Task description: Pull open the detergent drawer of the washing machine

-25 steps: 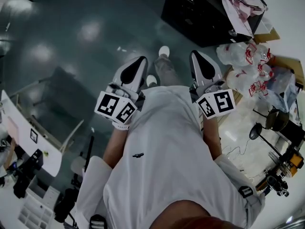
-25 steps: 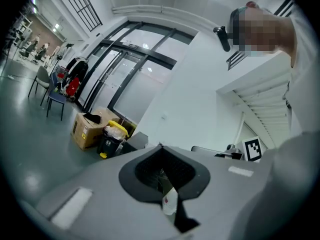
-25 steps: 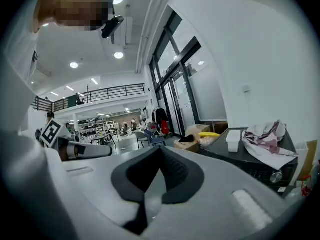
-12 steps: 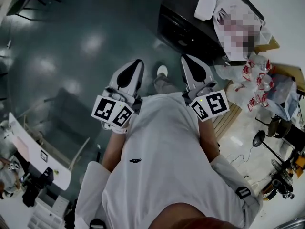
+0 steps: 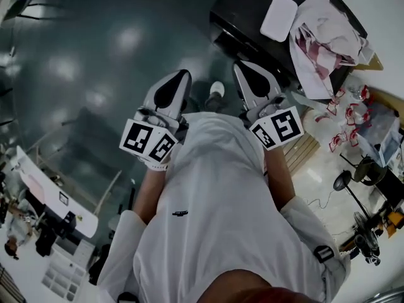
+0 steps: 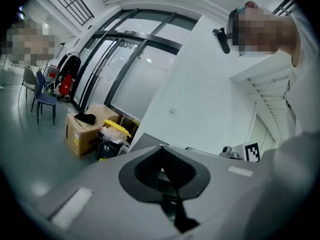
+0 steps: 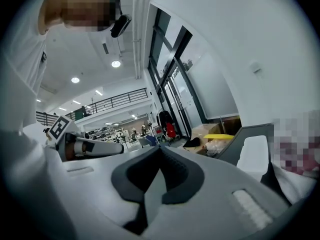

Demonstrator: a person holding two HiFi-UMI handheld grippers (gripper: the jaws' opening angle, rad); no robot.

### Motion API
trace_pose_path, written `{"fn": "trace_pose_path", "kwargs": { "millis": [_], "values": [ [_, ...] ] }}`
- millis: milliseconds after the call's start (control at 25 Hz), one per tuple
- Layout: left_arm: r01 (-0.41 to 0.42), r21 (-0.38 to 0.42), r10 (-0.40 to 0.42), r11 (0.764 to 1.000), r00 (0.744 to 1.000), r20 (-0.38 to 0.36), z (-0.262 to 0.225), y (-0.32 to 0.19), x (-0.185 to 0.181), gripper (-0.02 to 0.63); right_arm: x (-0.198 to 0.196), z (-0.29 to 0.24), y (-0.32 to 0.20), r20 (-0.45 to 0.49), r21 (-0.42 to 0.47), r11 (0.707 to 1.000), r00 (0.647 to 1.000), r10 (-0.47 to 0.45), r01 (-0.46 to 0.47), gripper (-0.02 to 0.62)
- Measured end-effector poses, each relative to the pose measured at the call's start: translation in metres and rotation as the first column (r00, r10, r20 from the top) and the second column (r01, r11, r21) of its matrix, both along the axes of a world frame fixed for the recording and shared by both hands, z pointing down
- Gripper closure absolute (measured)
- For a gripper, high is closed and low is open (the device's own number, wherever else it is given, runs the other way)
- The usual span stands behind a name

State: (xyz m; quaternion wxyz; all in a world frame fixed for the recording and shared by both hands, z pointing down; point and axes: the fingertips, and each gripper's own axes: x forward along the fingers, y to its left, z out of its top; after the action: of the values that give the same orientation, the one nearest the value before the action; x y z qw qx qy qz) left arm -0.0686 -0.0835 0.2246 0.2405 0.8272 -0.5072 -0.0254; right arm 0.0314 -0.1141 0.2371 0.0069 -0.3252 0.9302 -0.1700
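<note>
A person in a white shirt (image 5: 214,201) holds the white-and-black left claw (image 5: 182,76) and right claw (image 5: 242,65) side by side, apart, over a glossy dark green floor (image 5: 95,74). At upper right, a black bench (image 5: 240,11) carries a white rectangular tray (image 5: 279,16) and crumpled white-and-red plastic bags (image 5: 325,36).

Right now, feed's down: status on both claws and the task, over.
Left claw shut, empty. Right claw shut, empty. Detergent drawer not in view. Black cabinet ahead, white rectangular tray and crumpled cloth on top.
</note>
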Motion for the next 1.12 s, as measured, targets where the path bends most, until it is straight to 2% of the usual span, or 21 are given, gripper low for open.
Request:
{"fn": "trace_pose_path", "kwargs": {
  "millis": [520, 760, 920, 1120],
  "values": [
    [-0.045, -0.152, 0.047, 0.987, 0.999, 0.008, 0.071, -0.054, -0.001, 0.589, -0.018, 0.077, -0.044, 0.025, -0.140, 0.989, 0.999, -0.034, 0.037, 0.594],
    [-0.048, -0.173, 0.047, 0.984, 0.999, -0.009, 0.104, -0.066, -0.005, 0.589, -0.028, 0.108, -0.057, 0.071, -0.191, 0.980, 0.997, -0.040, 0.053, 0.592],
    [-0.055, -0.192, 0.054, 0.980, 0.998, -0.014, 0.125, -0.066, 0.002, 0.589, -0.022, 0.127, -0.058, 0.165, -0.257, 0.963, 0.986, -0.039, 0.081, 0.446],
    [-0.069, -0.217, 0.067, 0.974, 0.998, -0.015, 0.151, -0.066, 0.000, 0.589, -0.024, 0.160, -0.067, 0.200, -0.311, 0.948, 0.980, -0.011, 0.075, 0.393]
  ]
}}
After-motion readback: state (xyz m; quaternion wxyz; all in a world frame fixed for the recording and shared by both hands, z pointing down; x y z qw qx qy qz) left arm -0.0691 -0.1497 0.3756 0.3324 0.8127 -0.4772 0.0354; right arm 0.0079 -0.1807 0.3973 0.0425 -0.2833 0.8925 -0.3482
